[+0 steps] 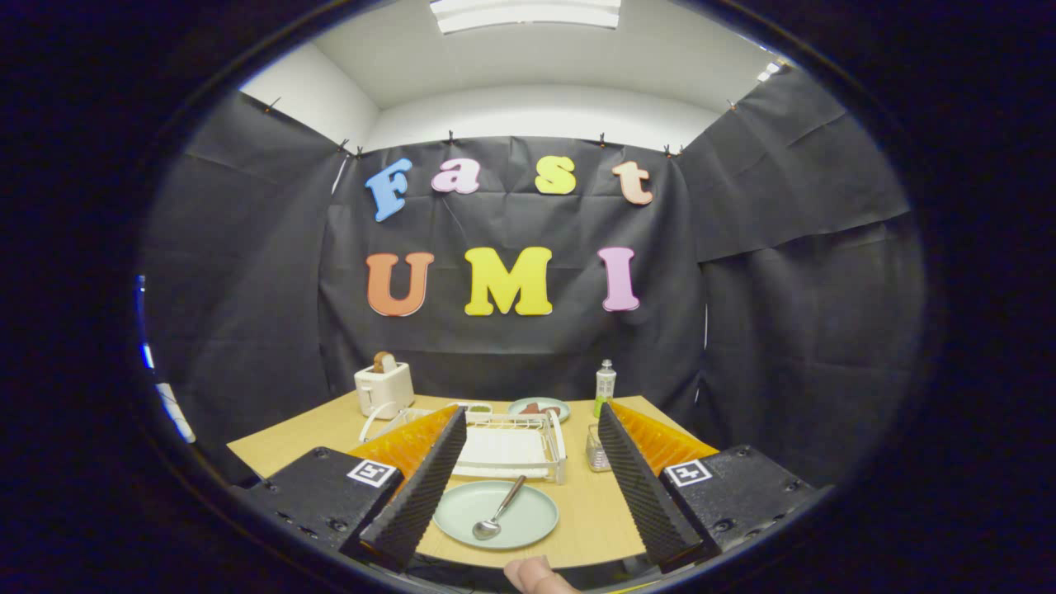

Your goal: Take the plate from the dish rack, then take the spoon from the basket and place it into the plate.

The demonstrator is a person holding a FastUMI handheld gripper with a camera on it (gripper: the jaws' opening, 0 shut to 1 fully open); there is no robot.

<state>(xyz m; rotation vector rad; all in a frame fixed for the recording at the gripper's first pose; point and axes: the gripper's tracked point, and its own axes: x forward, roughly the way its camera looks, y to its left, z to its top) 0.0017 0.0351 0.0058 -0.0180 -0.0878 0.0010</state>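
Observation:
A pale green plate (497,514) lies flat on the wooden table (602,511) near its front edge, between my two fingers. A metal spoon (497,511) rests on it, bowl toward me, handle pointing back toward the rack. Just beyond the plate stands the white wire dish rack (507,445). A small clear basket (596,450) sits to the right of the rack, beside my right finger. My gripper (528,419) is open, well above the table, with nothing between its black ribbed fingers (422,487).
A white toaster (384,388) with a slice of bread stands at the back left. A second plate (539,407) holding food and a small green-and-white bottle (605,384) stand at the back. A fingertip (536,575) shows at the table's front edge.

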